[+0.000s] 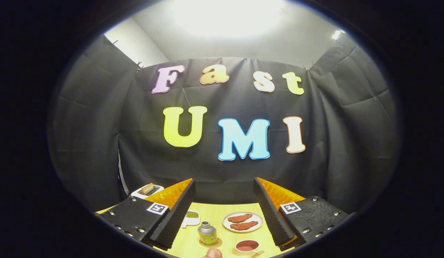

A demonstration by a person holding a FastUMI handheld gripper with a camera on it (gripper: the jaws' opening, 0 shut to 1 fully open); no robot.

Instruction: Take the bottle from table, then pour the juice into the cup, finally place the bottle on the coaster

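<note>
The tongs [223, 200] stood wide open, gripping nothing. Between the fingers, below them on the table [215, 211], the bottle [207, 233] stood upright on its coaster [210, 244] (green label unreadable). The cup [247, 246] sat just beside it.

The one camera rides on the gripper [223, 209] and looks forward along its two fingers [171, 218], which stand wide apart at 7 and 5 o'clock. It sits high above the surface [216, 215] and faces mostly level toward the booth's back wall [222, 172], so the wall and ceiling take 12 o'clock while the surface lies far down at 6 o'clock, seen from well back, its things small between the fingers.
</note>
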